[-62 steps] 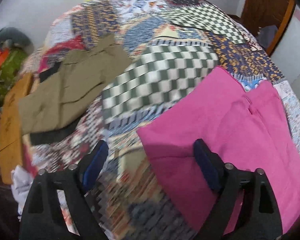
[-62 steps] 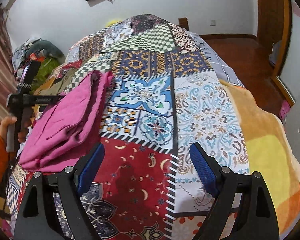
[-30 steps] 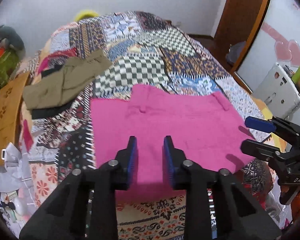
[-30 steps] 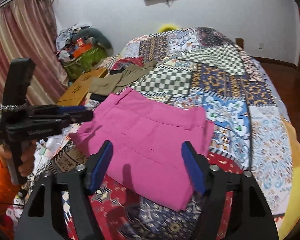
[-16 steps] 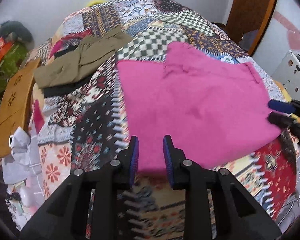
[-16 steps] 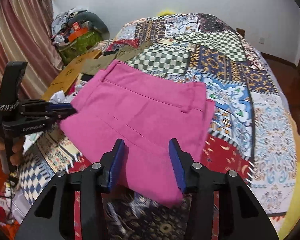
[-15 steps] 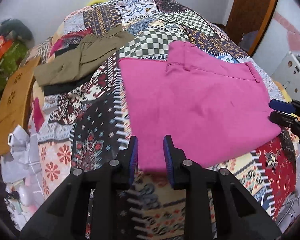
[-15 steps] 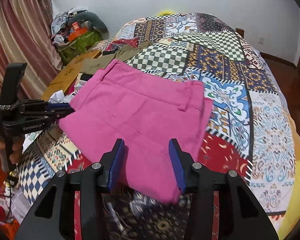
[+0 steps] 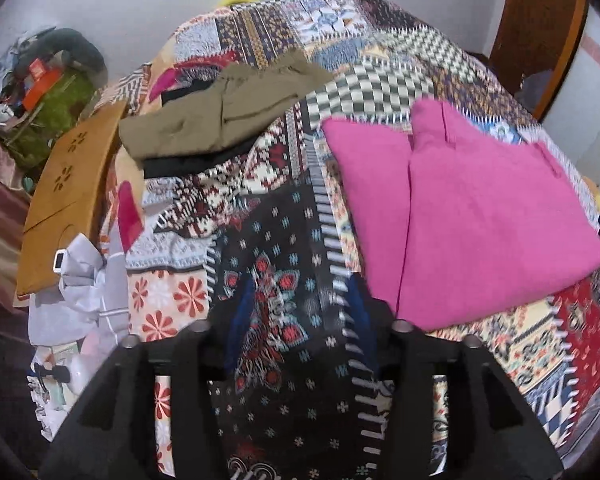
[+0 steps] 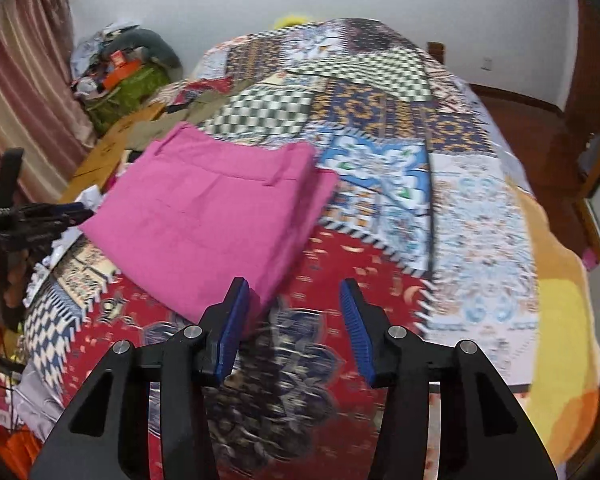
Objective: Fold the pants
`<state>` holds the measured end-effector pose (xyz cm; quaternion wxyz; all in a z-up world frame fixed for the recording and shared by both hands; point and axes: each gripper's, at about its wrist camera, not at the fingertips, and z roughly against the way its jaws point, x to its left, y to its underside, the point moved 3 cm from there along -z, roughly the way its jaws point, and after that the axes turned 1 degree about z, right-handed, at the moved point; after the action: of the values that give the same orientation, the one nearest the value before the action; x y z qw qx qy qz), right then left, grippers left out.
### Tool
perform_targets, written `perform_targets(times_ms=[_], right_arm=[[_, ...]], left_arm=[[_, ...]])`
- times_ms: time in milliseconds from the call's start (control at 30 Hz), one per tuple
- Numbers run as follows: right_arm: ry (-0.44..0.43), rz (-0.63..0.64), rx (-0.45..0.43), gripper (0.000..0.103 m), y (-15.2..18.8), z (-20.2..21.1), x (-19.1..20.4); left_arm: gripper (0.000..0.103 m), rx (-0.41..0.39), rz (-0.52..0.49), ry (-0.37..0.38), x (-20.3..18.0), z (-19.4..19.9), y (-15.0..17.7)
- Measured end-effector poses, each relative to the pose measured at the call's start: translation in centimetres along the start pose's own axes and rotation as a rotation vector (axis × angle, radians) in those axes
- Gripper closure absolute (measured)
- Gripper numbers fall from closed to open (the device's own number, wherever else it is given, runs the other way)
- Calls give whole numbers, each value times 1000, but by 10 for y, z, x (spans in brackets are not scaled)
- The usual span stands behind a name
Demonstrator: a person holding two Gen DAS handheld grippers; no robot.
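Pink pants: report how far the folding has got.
Done: the pink pants lie folded in a flat stack on the patchwork bedspread, an under layer showing along one edge. In hand: nothing; the left gripper and right gripper are both open, clear of the cloth. Left: perhaps squaring that uneven edge.

Left wrist view looks down over the patchwork bed from its near-left edge, right wrist view from the near-right edge facing the far wall, and both share the folded pink pants, with the left gripper showing at the right view's left.
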<state>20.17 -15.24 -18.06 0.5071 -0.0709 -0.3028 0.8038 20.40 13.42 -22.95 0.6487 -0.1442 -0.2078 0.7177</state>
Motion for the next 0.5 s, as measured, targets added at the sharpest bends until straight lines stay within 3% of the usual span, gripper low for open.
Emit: perform_targets(times_ms=[100, 167, 233, 300, 500], right_arm=[[18, -35, 2, 57, -3, 3, -12], [15, -57, -9, 47, -8, 4, -16], [18, -69, -36, 34, -15, 5, -14], [13, -67, -59, 29, -22, 4, -10], [-40, -71, -52, 25, -36, -19, 2]], left_arm=[[31, -52, 14, 18, -1, 12, -16], [20, -85, 17, 47, -7, 18, -28], [18, -94, 16, 77, -14, 18, -39], [18, -88, 14, 109, -21, 13, -48], [17, -3, 34, 191, -34, -25, -59]])
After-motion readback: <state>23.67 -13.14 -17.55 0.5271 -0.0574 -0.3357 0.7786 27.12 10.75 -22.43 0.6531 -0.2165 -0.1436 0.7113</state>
